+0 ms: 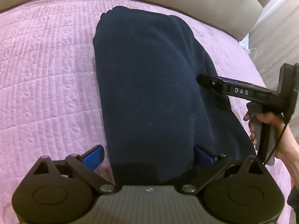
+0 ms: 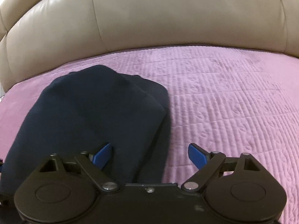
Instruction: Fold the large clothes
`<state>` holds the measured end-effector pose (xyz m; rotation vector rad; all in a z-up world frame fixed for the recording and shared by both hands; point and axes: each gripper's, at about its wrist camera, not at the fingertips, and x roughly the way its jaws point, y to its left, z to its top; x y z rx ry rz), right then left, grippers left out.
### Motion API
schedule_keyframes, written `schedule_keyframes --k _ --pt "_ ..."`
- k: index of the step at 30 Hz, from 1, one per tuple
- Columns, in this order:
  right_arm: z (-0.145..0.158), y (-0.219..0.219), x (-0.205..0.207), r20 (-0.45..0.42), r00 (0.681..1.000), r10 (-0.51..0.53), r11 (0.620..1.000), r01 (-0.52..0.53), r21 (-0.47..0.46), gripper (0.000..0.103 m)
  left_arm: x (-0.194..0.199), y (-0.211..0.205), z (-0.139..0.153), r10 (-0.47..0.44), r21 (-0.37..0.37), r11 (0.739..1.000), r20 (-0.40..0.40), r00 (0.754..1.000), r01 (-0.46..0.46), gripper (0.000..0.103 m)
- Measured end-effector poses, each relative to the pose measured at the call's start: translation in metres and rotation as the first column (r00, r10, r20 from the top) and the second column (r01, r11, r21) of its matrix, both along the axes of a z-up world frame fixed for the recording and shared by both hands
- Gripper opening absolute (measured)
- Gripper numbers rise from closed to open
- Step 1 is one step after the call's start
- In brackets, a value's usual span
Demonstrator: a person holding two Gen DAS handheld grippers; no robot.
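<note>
A dark navy garment lies folded into a long narrow shape on the pink quilted bedspread. My left gripper is open, with its blue pads on either side of the garment's near end. My right gripper is open over the garment's right edge, holding nothing. In the left wrist view the right gripper reaches in from the right over the garment's right side, held by a hand.
A beige padded leather headboard runs along the far edge of the bed. The bedspread stretches bare to the right of the garment. The bed's right edge and a pale floor show at the far right.
</note>
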<state>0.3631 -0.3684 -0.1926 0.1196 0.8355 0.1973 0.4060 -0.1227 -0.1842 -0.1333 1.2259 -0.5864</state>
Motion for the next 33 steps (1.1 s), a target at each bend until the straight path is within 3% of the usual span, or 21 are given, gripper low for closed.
schedule_keyframes --k 3,6,9,10,12,14,16,19,24,29,33 --pt "0.007 -0.004 -0.004 0.039 0.999 -0.032 0.994 0.036 -0.105 0.103 -0.003 -0.004 0.005 -0.015 0.017 1.0 0.02 1.0 0.014 0.103" --pt "0.011 -0.016 -0.007 0.021 0.997 -0.068 0.997 0.069 -0.046 0.102 -0.004 -0.006 0.006 -0.016 0.019 1.0 0.025 1.0 0.016 0.103" --pt "0.022 -0.012 -0.014 0.078 0.989 -0.124 0.973 0.136 -0.188 0.102 -0.005 -0.005 0.007 -0.012 0.021 1.0 0.03 0.999 0.011 0.103" --pt "0.027 -0.016 -0.017 0.08 0.987 -0.142 0.971 0.155 -0.184 0.102 -0.006 -0.004 0.008 -0.008 0.021 1.0 0.029 1.0 0.008 0.103" --pt "0.034 -0.033 -0.024 0.035 0.995 -0.094 0.995 0.094 0.016 0.102 -0.006 -0.001 0.012 -0.002 0.016 1.0 0.034 0.999 0.002 0.102" --pt "0.032 -0.048 -0.026 -0.064 0.998 0.011 0.956 0.008 0.295 0.102 -0.004 0.005 0.021 0.015 -0.006 1.0 0.019 1.0 -0.015 0.098" --pt "0.03 -0.052 -0.032 -0.108 0.994 0.034 0.917 0.012 0.398 0.102 0.005 0.017 0.032 0.078 -0.048 0.996 0.011 0.997 -0.078 0.098" --pt "0.025 -0.042 -0.032 -0.151 0.985 0.084 0.918 -0.018 0.396 0.102 0.018 0.033 0.044 0.174 -0.14 0.975 0.0 0.985 -0.172 0.103" --pt "0.011 -0.028 -0.022 -0.224 0.963 0.148 0.93 -0.058 0.364 0.102 0.046 0.027 0.021 0.113 -0.156 0.979 -0.137 0.984 -0.134 0.103" --pt "-0.017 -0.023 -0.005 -0.327 0.911 0.252 0.891 -0.086 0.445 0.103 0.058 0.026 0.007 0.091 -0.167 0.979 -0.139 0.986 -0.114 0.103" --pt "-0.022 -0.015 0.006 -0.321 0.899 0.298 0.89 -0.14 0.435 0.103 0.066 0.016 -0.01 0.081 -0.174 0.979 -0.163 0.983 -0.11 0.103"
